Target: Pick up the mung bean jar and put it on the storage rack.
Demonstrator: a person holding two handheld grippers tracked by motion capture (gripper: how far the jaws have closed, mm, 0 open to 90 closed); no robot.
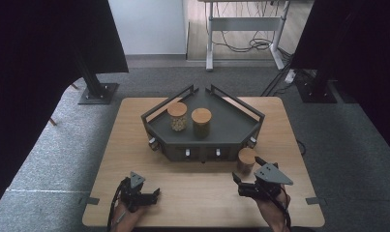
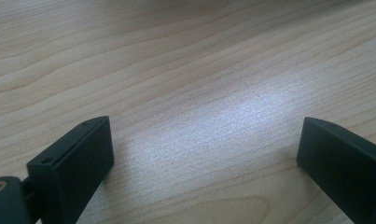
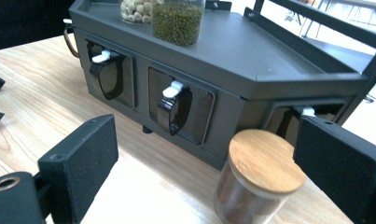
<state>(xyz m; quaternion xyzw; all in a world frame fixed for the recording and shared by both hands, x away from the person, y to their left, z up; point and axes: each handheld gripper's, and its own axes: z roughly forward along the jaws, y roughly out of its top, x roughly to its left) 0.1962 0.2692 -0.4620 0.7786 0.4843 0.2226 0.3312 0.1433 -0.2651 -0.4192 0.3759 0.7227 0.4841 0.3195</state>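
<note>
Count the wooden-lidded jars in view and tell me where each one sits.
3. Two stand on top of the dark rack: the pale-bean jar at left, the green-bean jar beside it. The third jar stands on the table before the rack's right corner, near the right gripper.

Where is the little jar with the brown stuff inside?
In the high view, the small glass jar with a round wooden lid stands on the table's right side, before the dark grey rack, near the right gripper.

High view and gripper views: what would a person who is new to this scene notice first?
The dark corner rack in the middle of the wooden table draws the eye, with two wooden-lidded jars on top: a jar of pale beans and a jar of green beans. A third jar stands on the table before the rack, just ahead of the open right gripper.
</note>
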